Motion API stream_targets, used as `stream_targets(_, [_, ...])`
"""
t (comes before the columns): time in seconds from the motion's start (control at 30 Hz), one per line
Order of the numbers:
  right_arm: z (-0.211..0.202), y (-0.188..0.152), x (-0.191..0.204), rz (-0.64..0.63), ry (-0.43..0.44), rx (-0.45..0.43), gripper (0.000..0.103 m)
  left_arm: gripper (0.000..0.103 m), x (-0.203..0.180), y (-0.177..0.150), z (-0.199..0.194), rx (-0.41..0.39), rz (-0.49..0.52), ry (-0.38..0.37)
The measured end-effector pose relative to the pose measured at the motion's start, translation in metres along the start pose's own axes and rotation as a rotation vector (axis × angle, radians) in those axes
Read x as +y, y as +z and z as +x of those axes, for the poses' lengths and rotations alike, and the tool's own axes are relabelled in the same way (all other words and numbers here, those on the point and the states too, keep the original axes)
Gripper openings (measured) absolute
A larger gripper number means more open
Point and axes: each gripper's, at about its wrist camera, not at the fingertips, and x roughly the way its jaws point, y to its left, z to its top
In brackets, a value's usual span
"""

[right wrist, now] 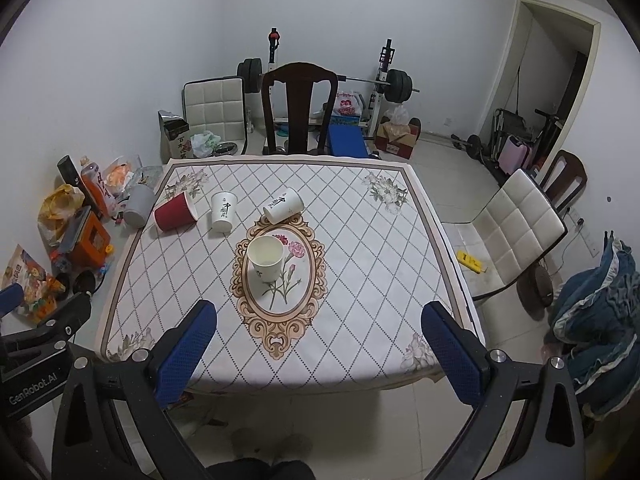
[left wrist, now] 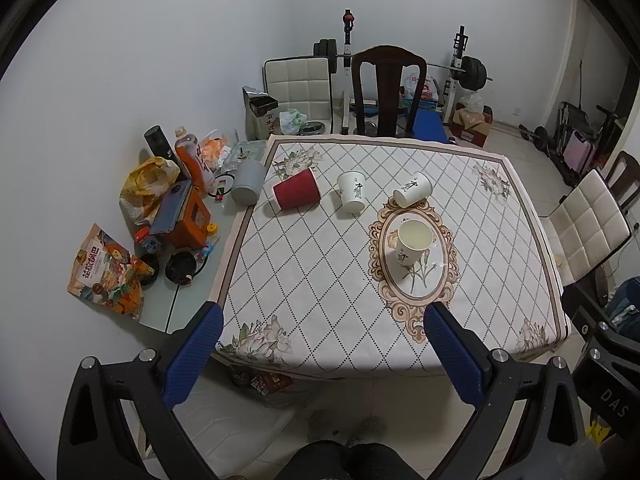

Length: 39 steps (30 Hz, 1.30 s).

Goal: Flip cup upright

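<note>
Several paper cups are on the table (left wrist: pixel 304 280). One white cup (left wrist: pixel 412 243) (right wrist: pixel 266 258) stands upright on the oval medallion. A red cup (left wrist: pixel 297 195) (right wrist: pixel 175 212) lies on its side at the far left. A white cup (left wrist: pixel 352 192) (right wrist: pixel 223 212) beside it stands mouth down. Another white cup (left wrist: pixel 412 189) (right wrist: pixel 283 205) lies on its side behind the medallion. My left gripper (left wrist: pixel 322 320) and right gripper (right wrist: pixel 320 316) are both open and empty, held back over the table's near edge, well short of the cups.
A side shelf (left wrist: pixel 192 280) left of the table holds snack bags, an orange bottle (left wrist: pixel 193 162), a grey cup (left wrist: pixel 248 182) and an orange box. A dark wooden chair (left wrist: pixel 388 92) stands at the far edge, a white chair (right wrist: pixel 516 228) at the right. A weight bench is behind.
</note>
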Motion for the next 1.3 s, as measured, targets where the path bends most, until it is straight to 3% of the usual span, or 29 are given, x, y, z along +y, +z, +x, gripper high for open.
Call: stream_targets(1.3, [0.011, -0.006, -0.006, 0.055, -0.002, 0.049, 0.103, 0.102, -0.007, 0.0, 0.002, 0.002, 0.022, -0.016])
